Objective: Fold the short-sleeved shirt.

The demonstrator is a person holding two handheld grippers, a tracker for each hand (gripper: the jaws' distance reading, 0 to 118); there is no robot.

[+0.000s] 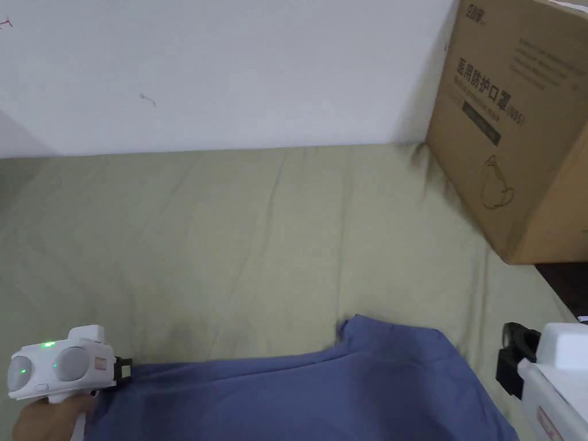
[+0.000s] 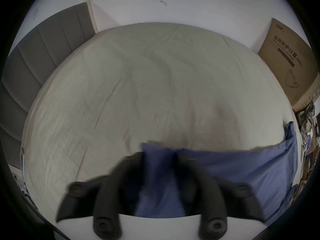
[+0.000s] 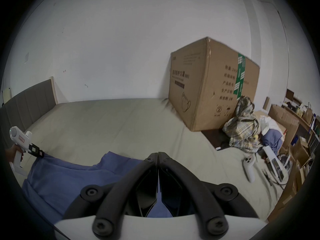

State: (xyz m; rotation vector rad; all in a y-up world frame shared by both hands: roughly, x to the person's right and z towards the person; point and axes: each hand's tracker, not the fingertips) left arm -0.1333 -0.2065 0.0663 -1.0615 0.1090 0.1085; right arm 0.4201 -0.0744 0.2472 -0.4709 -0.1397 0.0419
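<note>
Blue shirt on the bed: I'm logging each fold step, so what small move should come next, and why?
Probably carry the held edge forward over the bed. The left gripper has blue shirt cloth between its jaws; the right gripper is shut beside its other end, with open bedsheet ahead.

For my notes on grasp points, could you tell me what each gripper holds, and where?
The left gripper pinches the blue shirt at its edge. The right gripper is shut; whether it holds cloth cannot be told.
</note>
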